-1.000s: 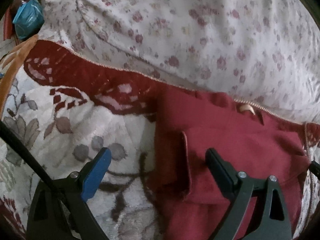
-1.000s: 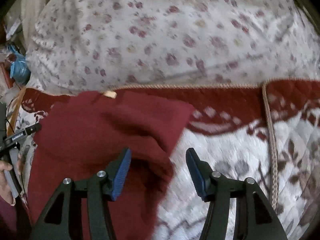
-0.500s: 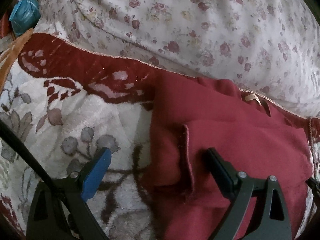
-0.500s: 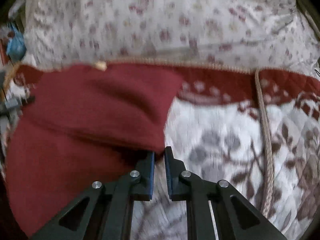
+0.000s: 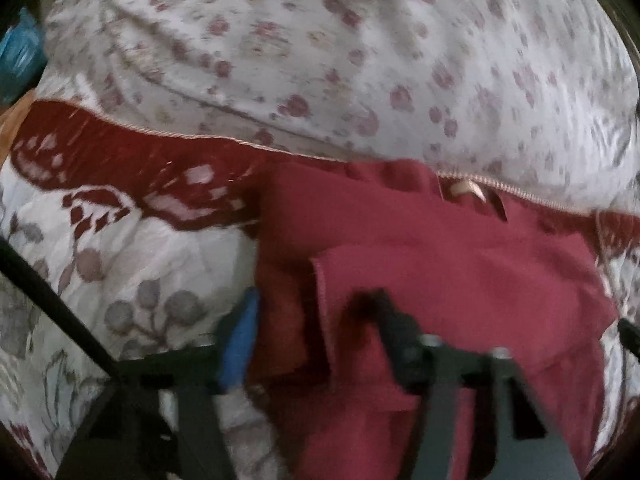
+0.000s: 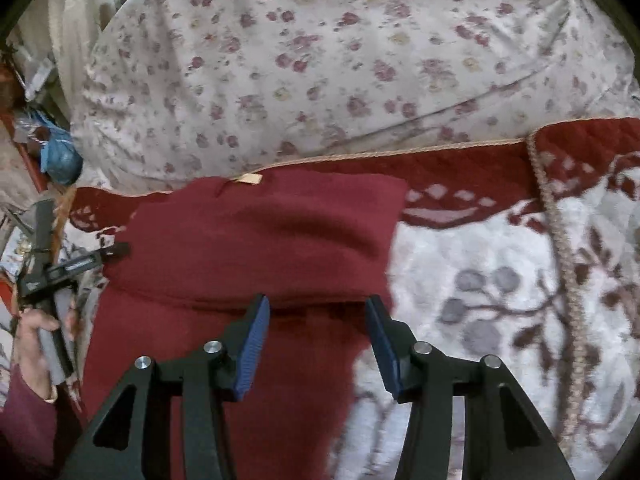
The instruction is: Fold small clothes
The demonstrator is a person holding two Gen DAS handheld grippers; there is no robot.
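Change: right tongs (image 6: 316,320), pinched nearly shut half a second back, now stand wide apart; left tongs (image 5: 308,320) have narrowed around the garment's edge.
Garment: red knit garment (image 6: 256,240) lies on the bed, top edge with its tan label (image 6: 249,179) against the floral pillow (image 6: 320,60); 1 layer is folded down over the body.
Long axis: folded band runs left to right across the right wrist view, its lower edge just ahead of the right tongs.
Nearer side: right tongs sit at the fold's right half; left tongs sit at the garment's left side, by the turned-back flap (image 5: 328,320).
Right tongs: open, holding nothing, hovering just above the cloth.
Left tongs: partly open, straddling the flap; frame blurred, so contact cannot be told.
Bedspread: patterned quilt (image 6: 480,280) beneath, bare to the right.
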